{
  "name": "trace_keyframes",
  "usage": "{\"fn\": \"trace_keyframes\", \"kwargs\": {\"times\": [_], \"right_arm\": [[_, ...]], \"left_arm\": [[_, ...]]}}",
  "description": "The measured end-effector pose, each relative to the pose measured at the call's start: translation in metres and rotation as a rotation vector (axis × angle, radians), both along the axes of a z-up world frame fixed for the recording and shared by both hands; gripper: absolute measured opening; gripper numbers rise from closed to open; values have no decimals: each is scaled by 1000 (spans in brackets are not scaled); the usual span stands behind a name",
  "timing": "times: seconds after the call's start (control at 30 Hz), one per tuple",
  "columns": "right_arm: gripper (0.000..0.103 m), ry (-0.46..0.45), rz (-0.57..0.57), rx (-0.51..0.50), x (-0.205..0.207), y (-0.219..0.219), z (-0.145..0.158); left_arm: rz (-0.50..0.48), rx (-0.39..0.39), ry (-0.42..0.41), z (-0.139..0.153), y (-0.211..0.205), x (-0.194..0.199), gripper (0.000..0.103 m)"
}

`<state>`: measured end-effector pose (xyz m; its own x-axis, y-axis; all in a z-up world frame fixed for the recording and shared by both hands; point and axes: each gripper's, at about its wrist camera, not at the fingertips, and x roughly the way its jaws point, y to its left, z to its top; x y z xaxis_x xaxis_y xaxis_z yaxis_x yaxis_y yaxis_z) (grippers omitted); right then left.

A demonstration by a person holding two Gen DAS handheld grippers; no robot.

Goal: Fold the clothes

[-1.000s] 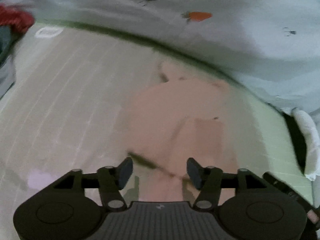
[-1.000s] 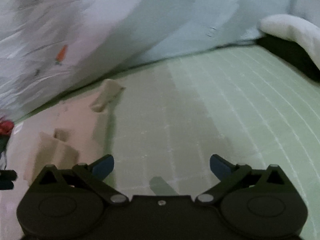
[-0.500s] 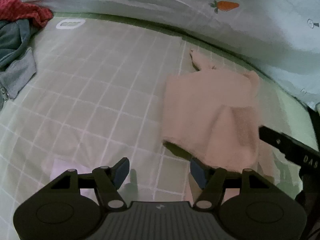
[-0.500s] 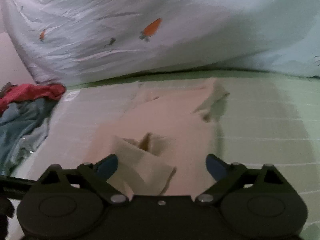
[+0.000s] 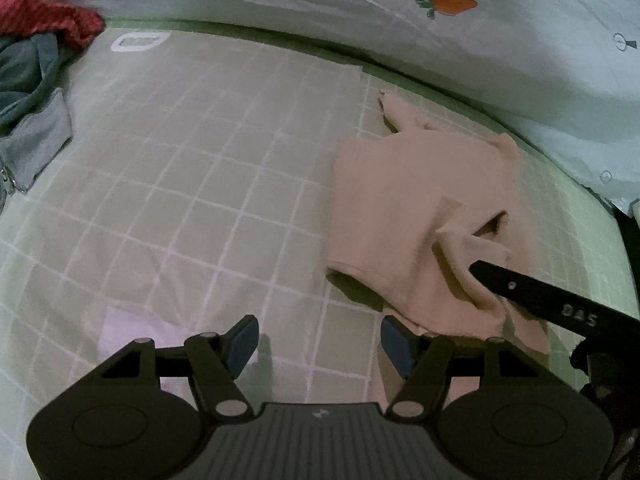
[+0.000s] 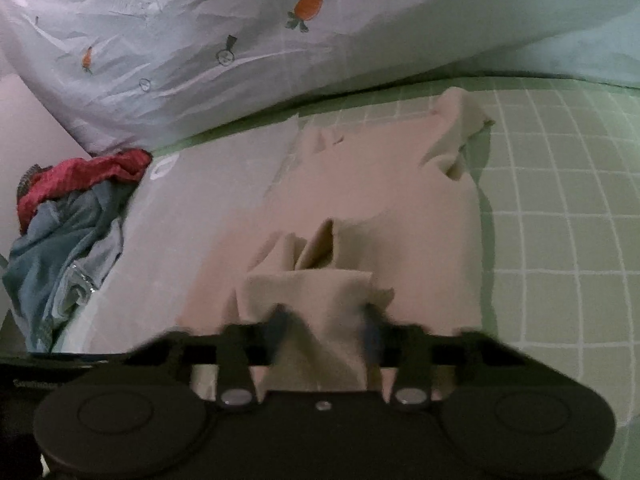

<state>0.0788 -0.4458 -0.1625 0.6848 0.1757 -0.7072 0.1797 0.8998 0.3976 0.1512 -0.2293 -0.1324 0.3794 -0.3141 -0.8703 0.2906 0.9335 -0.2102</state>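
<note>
A pink garment (image 5: 404, 200) lies partly folded on the green checked sheet (image 5: 200, 184), to the right in the left wrist view. My left gripper (image 5: 318, 340) is open and empty, low over the sheet just left of the garment's near edge. In the right wrist view the garment (image 6: 360, 200) fills the middle. My right gripper (image 6: 326, 322) is closing around a raised fold of it (image 6: 308, 292); its fingers are blurred. The right gripper's body (image 5: 560, 308) shows in the left wrist view, pressed into the garment.
A heap of red and blue-grey clothes (image 6: 68, 224) lies at the left; it also shows in the left wrist view (image 5: 32, 64). A white duvet with carrot prints (image 5: 400, 12) is banked along the far side. A pale patch (image 5: 132, 332) lies on the sheet.
My right gripper has moved onto the garment and narrowed its fingers around a fold. My left gripper has shifted a little, staying open beside the garment's edge.
</note>
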Motion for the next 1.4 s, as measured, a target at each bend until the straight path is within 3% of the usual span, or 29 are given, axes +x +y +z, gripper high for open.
{"fn": "trace_keyframes", "kwargs": {"times": [0.1,0.4,0.6,0.87,1.0,1.23,1.4], "right_arm": [[7,-43,-63,20,-15,0,13],[5,-77,-251,102,-101,7,30],[5,-62,-283,123,-148,23,30],[5,-6,-265,75,-199,57,24],[4,-2,-275,107,-220,65,25],[4,6,-305,148,-243,63,24],[5,79,-308,159,-244,60,11]], "left_arm": [[-1,3,-25,8,2,-5,68],[7,-14,-44,24,15,-40,68],[-38,2,-18,20,19,-79,68],[-74,38,14,7,27,-124,68],[-87,52,33,0,30,-140,68],[-108,57,28,-2,32,-158,68],[-119,51,25,-1,29,-161,68]]}}
